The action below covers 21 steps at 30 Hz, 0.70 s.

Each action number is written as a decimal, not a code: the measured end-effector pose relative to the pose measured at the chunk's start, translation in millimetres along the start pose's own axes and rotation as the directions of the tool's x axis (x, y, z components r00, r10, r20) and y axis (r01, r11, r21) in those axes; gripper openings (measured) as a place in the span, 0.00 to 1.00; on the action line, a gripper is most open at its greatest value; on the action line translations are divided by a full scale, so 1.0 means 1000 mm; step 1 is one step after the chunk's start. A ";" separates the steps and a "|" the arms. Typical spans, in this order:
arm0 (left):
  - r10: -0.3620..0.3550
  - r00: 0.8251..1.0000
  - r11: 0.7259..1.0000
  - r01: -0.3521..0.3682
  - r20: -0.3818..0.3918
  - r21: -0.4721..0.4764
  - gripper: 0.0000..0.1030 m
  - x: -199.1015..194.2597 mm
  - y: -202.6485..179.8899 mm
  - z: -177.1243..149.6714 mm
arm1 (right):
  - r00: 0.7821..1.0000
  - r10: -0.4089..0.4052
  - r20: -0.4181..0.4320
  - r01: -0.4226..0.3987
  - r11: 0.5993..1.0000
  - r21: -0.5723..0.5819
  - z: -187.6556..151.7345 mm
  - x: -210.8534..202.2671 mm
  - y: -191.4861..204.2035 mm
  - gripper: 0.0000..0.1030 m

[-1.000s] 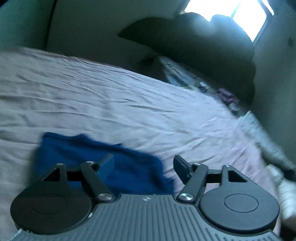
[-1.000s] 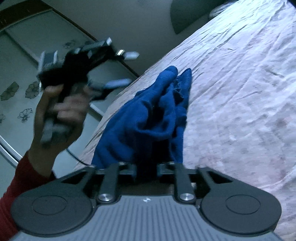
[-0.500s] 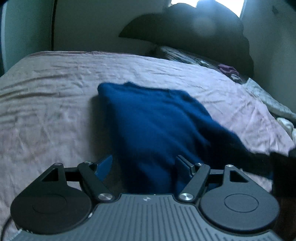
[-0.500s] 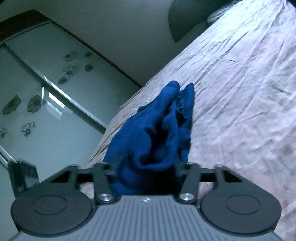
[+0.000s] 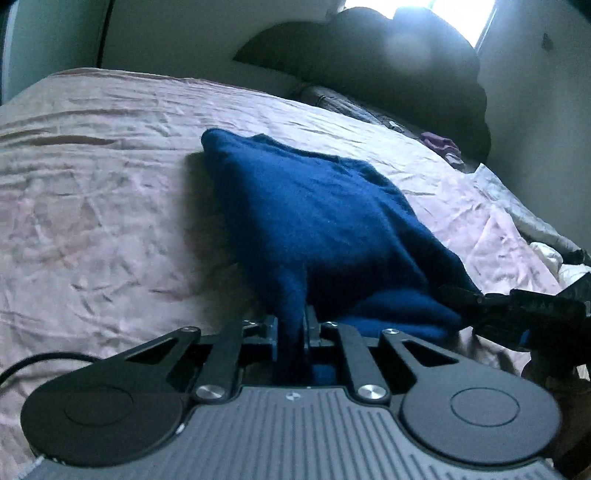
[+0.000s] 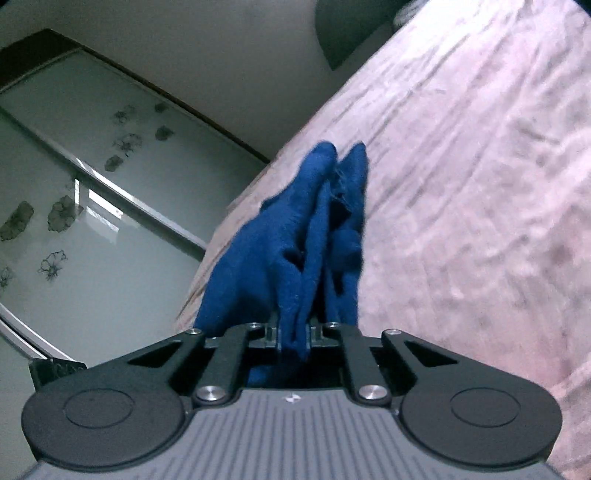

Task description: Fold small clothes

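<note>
Landmark: the pink bedsheet [image 5: 110, 206], wrinkled, covering the bed in both views.

Blue garment [image 5: 317, 229]: small, fuzzy knit. It lies on the bedsheet near the sheet's middle, far corner flat on the sheet, near edge lifted off it toward both grippers.

Left gripper [image 5: 291, 332]: jaws closing, with a gathered fold of the blue garment between them. The pads already press on the cloth from both sides; fingers nearly together, pinching fabric.

Right gripper [image 6: 295, 334]: jaws closing on another bunch of the same garment [image 6: 314, 236]. Cloth is squeezed between the pads and hangs down past them; fingers nearly together.

Left wrist view only: the garment's broad top face spread over the bedsheet; the right gripper [image 5: 491, 306] seen from outside as a dark shape at the garment's right corner, above the sheet's near right part; a dark headboard [image 5: 388, 62] and a bright window [image 5: 424, 7] beyond the sheet's far edge; a dark cable [image 5: 40, 360] over the sheet's near left edge.

Right wrist view only: the garment edge-on, standing in upright pleats above the bedsheet; a glass wardrobe door [image 6: 74, 206] with flower prints, off the sheet's left side. Left gripper itself cannot be made out here.
</note>
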State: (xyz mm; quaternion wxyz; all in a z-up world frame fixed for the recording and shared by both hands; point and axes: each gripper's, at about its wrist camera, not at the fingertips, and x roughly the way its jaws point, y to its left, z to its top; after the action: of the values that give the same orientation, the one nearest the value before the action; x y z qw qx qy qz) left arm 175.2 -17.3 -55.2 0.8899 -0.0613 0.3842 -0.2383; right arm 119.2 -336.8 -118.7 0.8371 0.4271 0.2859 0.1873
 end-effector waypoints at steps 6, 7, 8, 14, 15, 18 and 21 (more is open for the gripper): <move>0.027 1.000 0.999 -0.027 -0.010 0.032 0.47 -0.007 0.000 0.003 | 0.997 -0.067 -0.048 0.061 0.991 -0.117 0.002 -0.010 0.009 0.13; 0.059 0.998 0.997 -0.059 0.009 0.050 0.53 -0.012 -0.003 0.005 | 0.996 -0.088 -0.029 0.083 0.985 -0.149 0.003 -0.016 0.014 0.13; 0.094 0.995 0.992 -0.097 0.044 0.079 0.63 -0.018 -0.007 0.008 | 0.993 -0.116 0.000 0.114 0.976 -0.183 0.006 -0.022 0.018 0.14; 0.117 0.981 0.981 -0.138 0.155 0.135 0.78 -0.023 -0.035 0.034 | 0.973 -0.178 0.148 0.220 0.908 -0.357 0.031 -0.023 0.058 0.14; 0.117 0.981 0.981 -0.138 0.152 0.137 0.79 -0.017 -0.041 0.038 | 0.977 -0.160 0.140 0.202 0.901 -0.383 0.033 -0.015 0.065 0.14; 0.145 0.980 0.970 -0.167 0.135 0.174 0.79 0.008 -0.058 0.039 | 0.988 -0.138 0.074 0.157 0.879 -0.450 0.033 0.021 0.079 0.14; 0.205 0.974 0.946 -0.222 0.095 0.237 0.79 0.031 -0.065 0.029 | 0.974 -0.220 0.049 0.215 0.839 -0.500 0.029 0.050 0.077 0.14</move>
State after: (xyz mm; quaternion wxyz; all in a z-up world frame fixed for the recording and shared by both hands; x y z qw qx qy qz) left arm 189.8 -91.5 -35.9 0.9239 0.0836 0.3250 -0.1840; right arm 170.8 -283.7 -57.5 0.9336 0.1582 0.2781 0.1613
